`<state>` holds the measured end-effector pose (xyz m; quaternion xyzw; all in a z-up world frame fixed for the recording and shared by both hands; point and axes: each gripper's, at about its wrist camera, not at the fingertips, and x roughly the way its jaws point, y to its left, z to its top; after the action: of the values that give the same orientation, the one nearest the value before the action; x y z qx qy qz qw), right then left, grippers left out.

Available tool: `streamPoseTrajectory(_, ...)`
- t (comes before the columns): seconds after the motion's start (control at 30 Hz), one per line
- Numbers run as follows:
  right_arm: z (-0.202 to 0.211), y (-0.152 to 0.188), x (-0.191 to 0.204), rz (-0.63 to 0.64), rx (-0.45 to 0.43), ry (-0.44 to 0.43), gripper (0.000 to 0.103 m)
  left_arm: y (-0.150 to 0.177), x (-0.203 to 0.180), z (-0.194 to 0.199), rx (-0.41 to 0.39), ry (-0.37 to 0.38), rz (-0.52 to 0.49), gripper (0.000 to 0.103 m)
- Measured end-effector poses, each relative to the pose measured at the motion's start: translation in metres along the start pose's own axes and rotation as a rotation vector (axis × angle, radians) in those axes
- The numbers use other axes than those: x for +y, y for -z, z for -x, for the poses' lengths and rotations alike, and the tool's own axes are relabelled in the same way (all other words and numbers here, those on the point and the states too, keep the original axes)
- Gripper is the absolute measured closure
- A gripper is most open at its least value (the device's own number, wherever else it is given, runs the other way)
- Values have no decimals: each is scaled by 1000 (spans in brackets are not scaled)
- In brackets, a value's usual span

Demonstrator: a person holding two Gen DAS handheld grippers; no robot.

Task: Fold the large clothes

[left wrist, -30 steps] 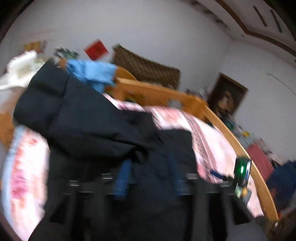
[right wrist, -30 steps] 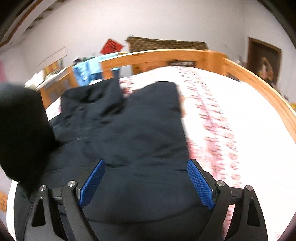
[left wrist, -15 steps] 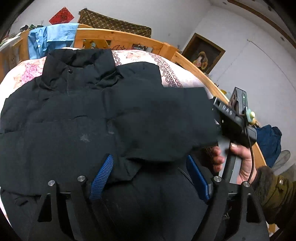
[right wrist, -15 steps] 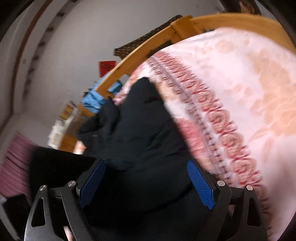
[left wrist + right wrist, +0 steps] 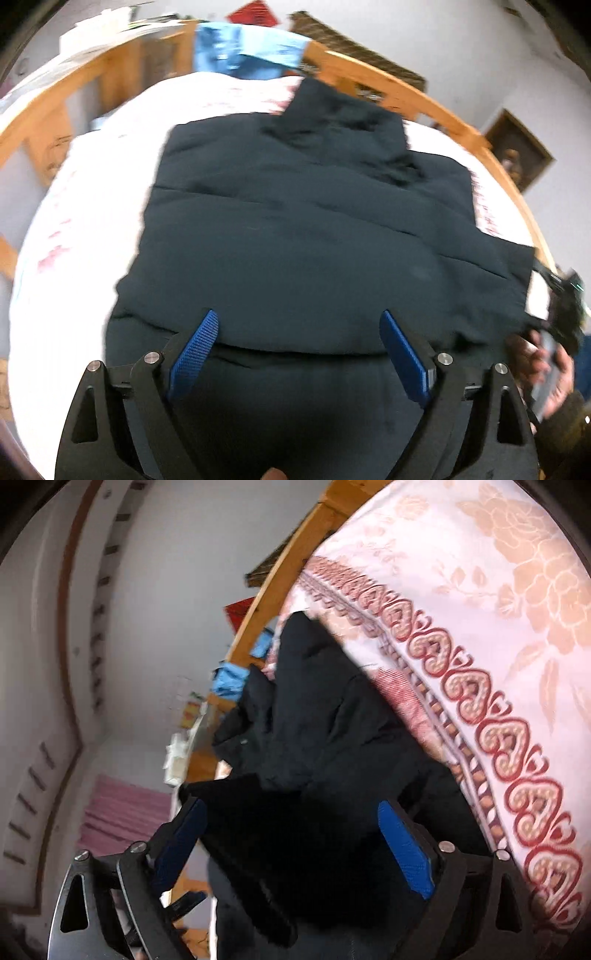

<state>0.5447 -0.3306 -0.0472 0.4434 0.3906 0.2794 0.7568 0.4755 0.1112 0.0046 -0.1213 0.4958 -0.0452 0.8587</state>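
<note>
Left wrist view: the black padded jacket (image 5: 303, 229) lies flat on the bed (image 5: 74, 258), collar toward the wooden headboard (image 5: 399, 88), its long axis running straight away from the left hand-held gripper (image 5: 299, 354), whose blue pads are spreading wide above the near hem, gripping nothing. A blue shirt (image 5: 243, 51) hangs on the headboard; a hand (image 5: 546, 373) works at the jacket's right edge

Right wrist view: tilted steeply, the right hand-held gripper (image 5: 291, 845) has jaws parting to near full width, a dark fold of the jacket (image 5: 317, 716) between them; whether the pads press it cannot be told. The patterned bedspread (image 5: 480, 664) lies clear to the right
</note>
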Motion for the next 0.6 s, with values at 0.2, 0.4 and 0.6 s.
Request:
streamPoseTrajectory(0.2,-33,15,17,143,124,172,2,-13,40,-5,-73,-105,103,8)
streamPoseTrajectory(0.4,-34,1,42,244,74,346,96,-15,50,-13,-16,-156,113,8)
streamPoseTrajectory(0.6,-46,-25,69,411,6,434,97,-15,42,-30,8,-206,43,8)
